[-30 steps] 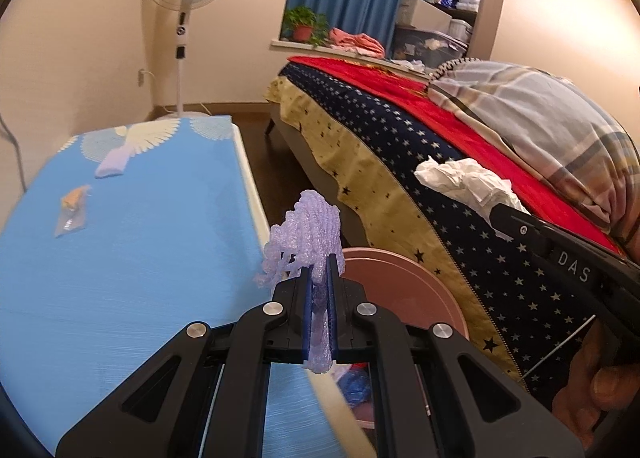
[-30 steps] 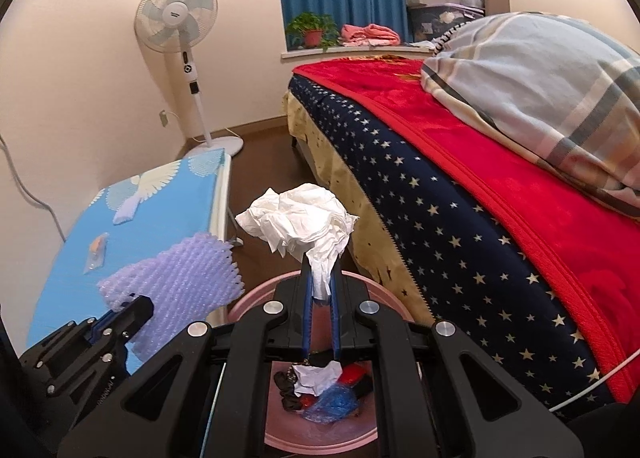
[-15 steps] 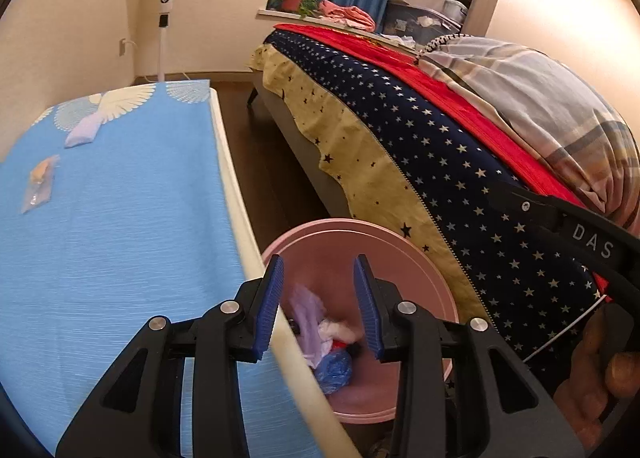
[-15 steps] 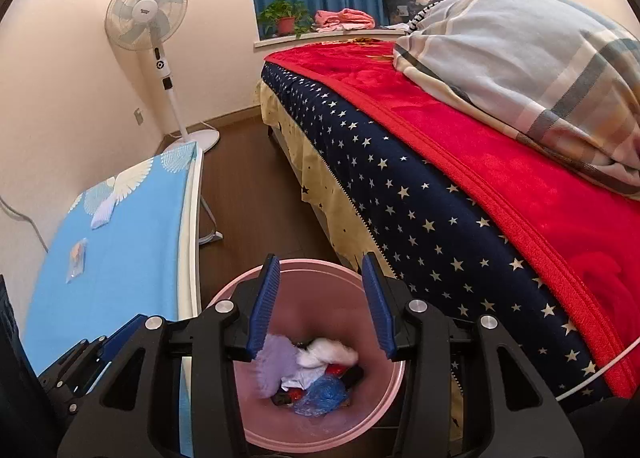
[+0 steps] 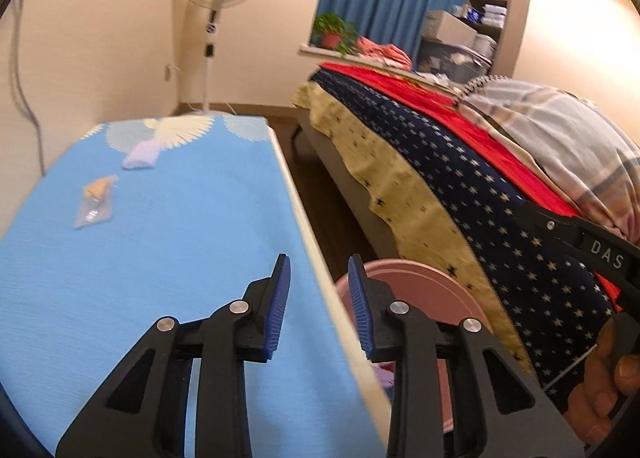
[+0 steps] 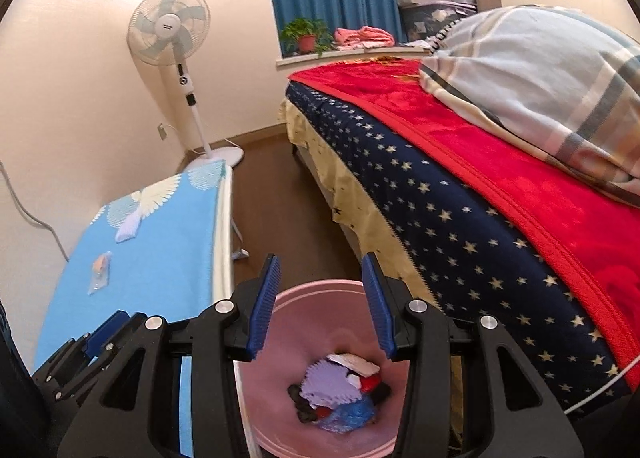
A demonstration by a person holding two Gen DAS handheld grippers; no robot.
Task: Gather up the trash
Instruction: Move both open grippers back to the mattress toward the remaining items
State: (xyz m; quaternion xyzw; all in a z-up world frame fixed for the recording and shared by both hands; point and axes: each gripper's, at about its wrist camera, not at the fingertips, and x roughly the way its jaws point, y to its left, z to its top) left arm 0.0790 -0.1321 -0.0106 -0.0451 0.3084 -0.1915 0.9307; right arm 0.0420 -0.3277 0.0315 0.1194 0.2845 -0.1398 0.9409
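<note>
Right gripper — above upright bin

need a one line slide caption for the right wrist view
Right gripper open and empty above the pink trash bin, where lilac foam netting lies on the collected trash.

Warm, fairly bright indoor light; the left-wrist view is motion-blurred beyond the fingers, with fisheye-curved, dark-vignetted edges.
</note>
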